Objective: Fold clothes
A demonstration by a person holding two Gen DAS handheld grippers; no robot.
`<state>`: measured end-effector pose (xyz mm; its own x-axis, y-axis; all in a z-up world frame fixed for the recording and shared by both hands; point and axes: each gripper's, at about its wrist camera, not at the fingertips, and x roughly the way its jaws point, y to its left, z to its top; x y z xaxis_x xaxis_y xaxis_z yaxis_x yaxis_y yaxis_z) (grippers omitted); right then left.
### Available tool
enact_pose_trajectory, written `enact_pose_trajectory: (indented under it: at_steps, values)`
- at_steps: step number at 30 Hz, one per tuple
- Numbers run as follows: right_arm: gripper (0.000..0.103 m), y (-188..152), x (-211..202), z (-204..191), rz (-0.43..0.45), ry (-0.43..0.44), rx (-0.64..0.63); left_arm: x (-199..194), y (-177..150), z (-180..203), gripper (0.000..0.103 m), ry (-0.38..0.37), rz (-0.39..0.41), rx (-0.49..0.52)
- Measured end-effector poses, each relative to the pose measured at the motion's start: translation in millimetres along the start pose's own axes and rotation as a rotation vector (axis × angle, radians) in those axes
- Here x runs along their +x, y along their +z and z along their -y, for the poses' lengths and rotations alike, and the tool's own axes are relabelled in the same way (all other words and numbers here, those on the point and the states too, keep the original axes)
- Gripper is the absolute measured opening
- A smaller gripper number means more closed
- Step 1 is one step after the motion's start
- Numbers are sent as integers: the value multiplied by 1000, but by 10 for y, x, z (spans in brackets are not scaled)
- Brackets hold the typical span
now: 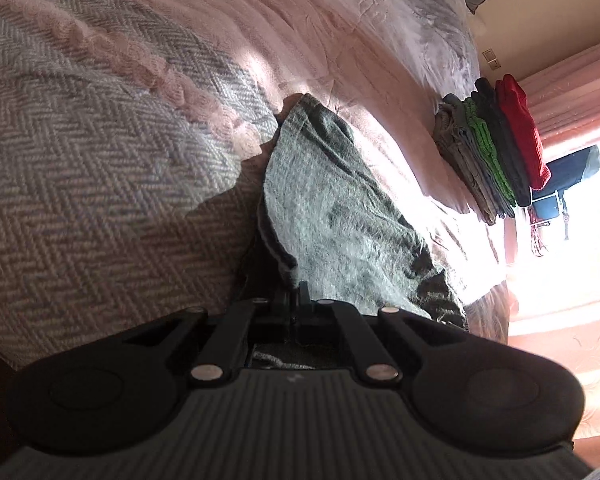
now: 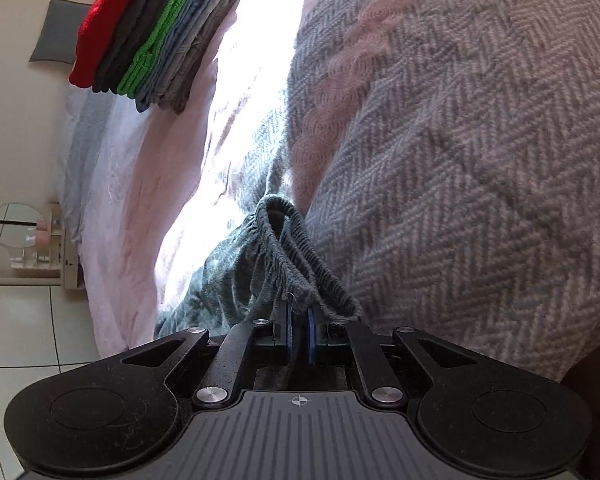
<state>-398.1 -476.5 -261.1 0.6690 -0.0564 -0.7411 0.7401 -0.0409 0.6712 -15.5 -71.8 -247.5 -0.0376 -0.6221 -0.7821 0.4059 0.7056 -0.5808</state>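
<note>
My right tongs (image 2: 299,320) were pinching the gathered elastic waistband of a grey garment (image 2: 276,248), the blue pads pressed in on the ribbed edge so that the band stood up in a loop just ahead of them. My left tongs (image 1: 296,294) were pressed together on another edge of the same grey garment (image 1: 332,208), at what looked like a hem, with the cloth running away from the fingers in a loose, mottled sheet. I judged that I held it at two edges so the fabric would hang or stretch between them and could be laid flat or doubled over, not bunched.

The garment lay partly on the bed (image 1: 360,60), draped across the pink cover where it met the grey herringbone blanket (image 1: 80,180), and it was rumpled, not yet squared into a neat shape.

Further out, near the far edge of the bed, stood a stack of folded clothes (image 1: 496,148): a red piece on top, then dark grey, bright green, blue and pale grey beneath. The right view showed the same stack of folded clothes (image 2: 152,28). It sat well apart from the garment, I supposed to keep finished pieces clear of the working space. Beyond the bed were pink curtains (image 1: 572,96) and bright window light.
</note>
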Motion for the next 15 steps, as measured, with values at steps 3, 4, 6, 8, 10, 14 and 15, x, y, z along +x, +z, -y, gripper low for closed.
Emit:
enact_pose_trajectory:
  at_steps: [3, 4, 6, 8, 10, 14, 15]
  values:
    - [6, -1, -67, -14, 5, 12, -22, -34, -50, -21, 0, 0, 9, 13]
    - [6, -10, -96, -23, 6, 16, -28, -46, -66, -28, 0, 0, 12, 17]
    - [6, -31, -137, -38, 7, 26, -36, -61, -81, -34, 0, 4, 15, 26]
    - [6, -46, -151, -43, 5, 35, -37, -72, -87, -46, 0, 6, 19, 28]
    - [6, -52, -157, -17, 2, 26, -34, -74, -97, -58, 0, 7, 21, 26]
    - [6, -65, -187, 21, 0, 25, -20, -77, -116, -82, 0, 10, 25, 21]
    - [6, -64, -200, 23, 1, 28, -21, -78, -121, -88, 0, 11, 26, 20]
